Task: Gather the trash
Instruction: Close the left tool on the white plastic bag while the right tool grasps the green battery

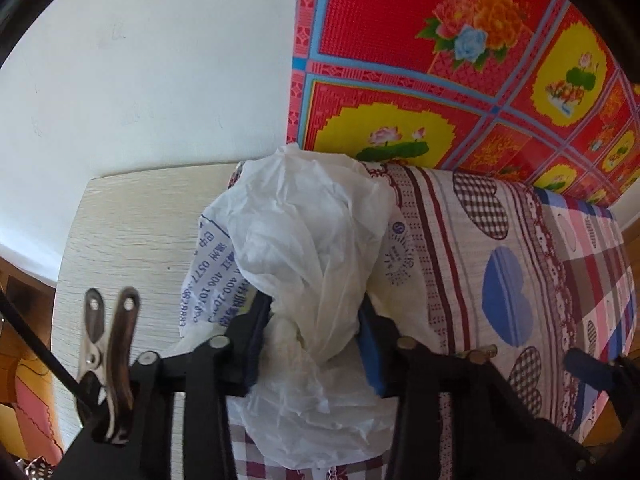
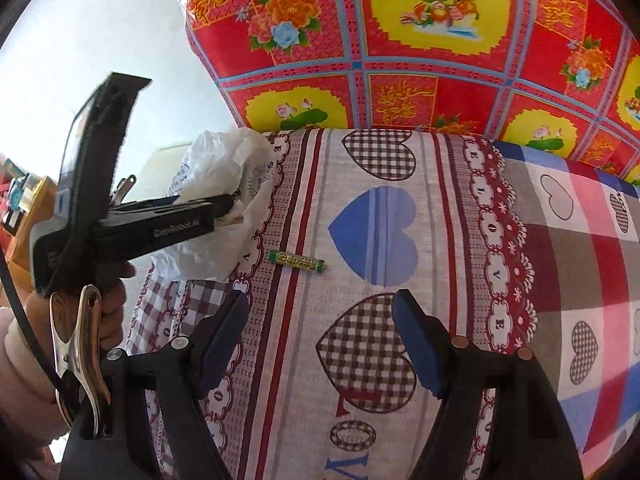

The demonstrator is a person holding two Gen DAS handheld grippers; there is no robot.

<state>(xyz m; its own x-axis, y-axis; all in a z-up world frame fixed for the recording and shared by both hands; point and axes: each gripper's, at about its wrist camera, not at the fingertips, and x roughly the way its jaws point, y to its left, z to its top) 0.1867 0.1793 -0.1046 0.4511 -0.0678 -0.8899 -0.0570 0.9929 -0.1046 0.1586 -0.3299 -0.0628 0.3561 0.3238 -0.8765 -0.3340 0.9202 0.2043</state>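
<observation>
left gripper (image 1: 316,336) fingers clenched on one white plastic bag (image 1: 308,232); right gripper (image 2: 320,340) fingers released above bed sheet (image 2: 400,160); one green battery (image 2: 297,261) lying there.

- Right wrist view: battery (image 2: 296,261) lies on the bedsheet (image 2: 400,240), centre frame, just right of the plastic bag (image 2: 224,216).
- Bag sits at the sheet's left edge, between the left gripper (image 1: 316,344) fingers.
- Quilt bundle (image 2: 400,48) fills the upper frame, behind the sheet.

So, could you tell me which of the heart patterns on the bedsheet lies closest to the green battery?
The solid blue heart, just right of the green battery on the bedsheet. The other hearts nearby are brown checked; this one is plain blue with pale stripes.
</observation>
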